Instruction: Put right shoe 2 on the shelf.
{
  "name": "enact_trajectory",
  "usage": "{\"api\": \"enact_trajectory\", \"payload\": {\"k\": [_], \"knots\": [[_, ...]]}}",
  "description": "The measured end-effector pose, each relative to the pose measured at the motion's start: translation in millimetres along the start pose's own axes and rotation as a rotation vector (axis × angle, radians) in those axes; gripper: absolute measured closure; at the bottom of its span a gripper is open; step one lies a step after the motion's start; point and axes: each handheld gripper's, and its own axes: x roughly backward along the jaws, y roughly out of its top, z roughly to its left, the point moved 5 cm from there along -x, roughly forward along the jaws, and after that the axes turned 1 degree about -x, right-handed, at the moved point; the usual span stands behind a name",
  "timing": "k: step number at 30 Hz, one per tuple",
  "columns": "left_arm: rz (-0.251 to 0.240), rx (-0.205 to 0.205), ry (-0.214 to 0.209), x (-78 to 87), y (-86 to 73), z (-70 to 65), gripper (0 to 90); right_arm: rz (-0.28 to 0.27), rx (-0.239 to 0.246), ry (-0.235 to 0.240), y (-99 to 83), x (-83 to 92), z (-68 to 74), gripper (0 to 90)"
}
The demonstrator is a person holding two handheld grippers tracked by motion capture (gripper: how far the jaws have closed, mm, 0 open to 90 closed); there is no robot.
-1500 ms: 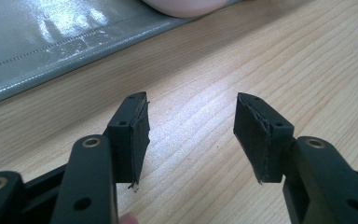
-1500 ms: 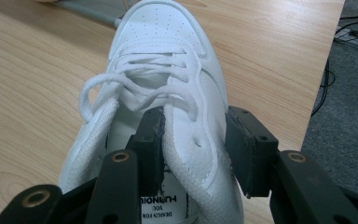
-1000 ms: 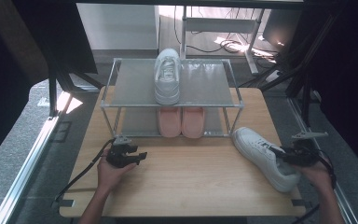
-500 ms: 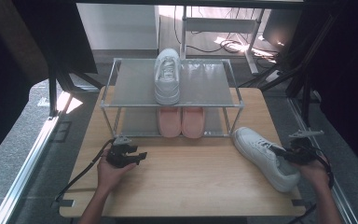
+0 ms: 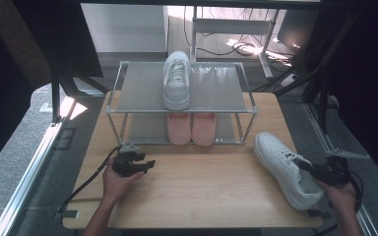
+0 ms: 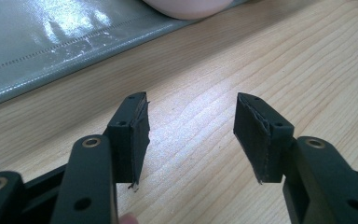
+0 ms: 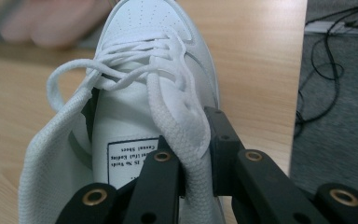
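Wooden bench [image 5: 202,191], carrying a two-tier rack [image 5: 142,88] at its far side

Rack, top shelf: one white sneaker [image 5: 176,81], toe toward the person. Lower shelf: a pair of pink shoes [image 5: 192,129], side by side and touching

Second white sneaker [image 5: 283,167]: lying on the bench at the right, near the right edge, toe pointing toward the rack, heel toward the person. Appears to be the mate of the one on the top shelf

Right claw [image 5: 311,169]: closed on the padded collar of the second white sneaker at its heel end; in the right gripper view the jaws pinch the collar [image 7: 186,135] from either side, laces loose ahead of them

Left claw [image 5: 145,164]: jaws apart, nothing between them, resting low over bare bench in front of the rack

Step in hand, as judged: the grasp on the loose sneaker looks made, lift not yet begun. Next move likely calls for raising it clear of the bench and carrying it to the free space on the top shelf, beside its mate
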Motion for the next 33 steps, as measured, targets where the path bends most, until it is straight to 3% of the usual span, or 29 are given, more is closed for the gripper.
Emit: {"api": "enact_trajectory", "payload": {"k": [5,10,21,28,33], "knots": [[-0.001,0.0,0.0,-0.1,0.0,-0.2,46.2,-0.122,-0.12,0.08,3.2,14.0,5.6,83.7],[-0.004,-0.001,0.0,1.2,0.4,0.3,46.2,-0.191,-0.18,0.112,9.5,22.9,11.8,83.6],[-0.002,-0.003,-0.002,0.5,0.1,0.8,46.2,-0.31,-0.246,0.097,14.0,36.4,17.9,83.5],[0.0,-0.004,-0.002,-0.3,0.0,0.6,46.2,-0.386,-0.255,0.097,26.4,50.8,24.3,83.3],[0.001,-0.006,-0.006,-1.0,-0.2,0.4,46.2,-0.441,-0.252,0.122,38.8,62.6,32.8,83.1]]}}
